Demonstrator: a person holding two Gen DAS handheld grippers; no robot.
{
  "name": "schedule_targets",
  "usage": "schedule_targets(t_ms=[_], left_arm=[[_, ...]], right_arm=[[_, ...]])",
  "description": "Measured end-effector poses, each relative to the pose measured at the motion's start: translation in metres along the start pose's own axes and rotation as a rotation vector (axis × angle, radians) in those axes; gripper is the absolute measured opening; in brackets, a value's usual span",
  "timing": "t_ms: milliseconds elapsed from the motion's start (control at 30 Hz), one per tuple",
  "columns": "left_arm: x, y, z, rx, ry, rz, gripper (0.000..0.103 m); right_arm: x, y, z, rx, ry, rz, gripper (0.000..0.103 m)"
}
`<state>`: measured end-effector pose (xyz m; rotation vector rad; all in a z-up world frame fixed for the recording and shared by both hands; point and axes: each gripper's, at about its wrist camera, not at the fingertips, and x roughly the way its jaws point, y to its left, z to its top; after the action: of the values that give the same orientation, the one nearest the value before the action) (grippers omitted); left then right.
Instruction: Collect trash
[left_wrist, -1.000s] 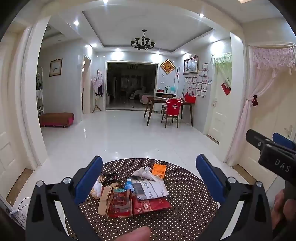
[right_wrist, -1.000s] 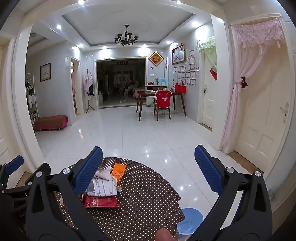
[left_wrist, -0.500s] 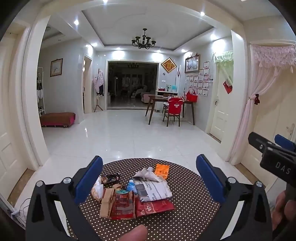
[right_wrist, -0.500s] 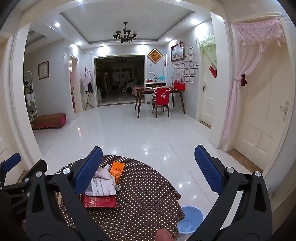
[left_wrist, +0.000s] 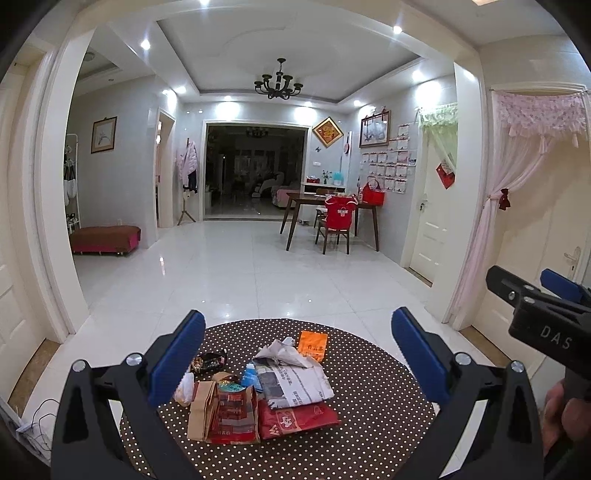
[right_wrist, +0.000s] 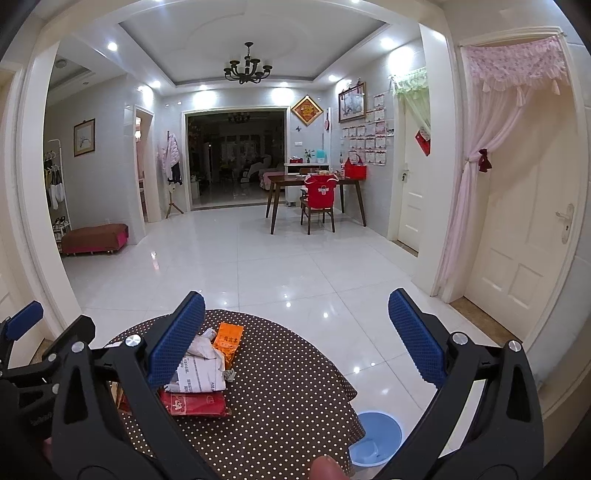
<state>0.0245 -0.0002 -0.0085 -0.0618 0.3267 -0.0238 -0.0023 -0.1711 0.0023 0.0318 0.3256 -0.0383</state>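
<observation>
Taking the round dotted table (left_wrist: 369, 387) as the landmark: at its left side sit a small dark wrapper (left_wrist: 208, 360) and a brown paper bag (left_wrist: 201, 410), with a red packet (left_wrist: 295, 419) and a crumpled newspaper (left_wrist: 291, 373) at its middle and an orange sachet (left_wrist: 313, 345) at its far edge. Over the last second the view has crept a little toward the table and the heap sits slightly lower and nearer — an approach just begun, nothing collected yet. The left gripper (left_wrist: 295, 354) hangs above the heap, jaws spread wide and empty. The right gripper (right_wrist: 295, 332) is over the table's right half, equally wide and empty — a blue bin (right_wrist: 375, 437) stands on the floor just beside the table's right edge
</observation>
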Motion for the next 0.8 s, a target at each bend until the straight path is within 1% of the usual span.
schedule_targets(t_ms=[333, 600, 800], left_arm=[[0.002, 0.002, -0.001, -0.006, 0.004, -0.004, 0.099], [0.011, 0.006, -0.001, -0.008, 0.023, 0.001, 0.099], [0.024, 0.016, -0.008, -0.021, 0.045, 0.020, 0.099]], right_arm=[[0.011, -0.004, 0.007, -0.006, 0.013, 0.015, 0.097], [0.023, -0.006, 0.005, -0.018, 0.030, 0.024, 0.097], [0.039, 0.001, 0.003, -0.034, 0.061, 0.033, 0.097]])
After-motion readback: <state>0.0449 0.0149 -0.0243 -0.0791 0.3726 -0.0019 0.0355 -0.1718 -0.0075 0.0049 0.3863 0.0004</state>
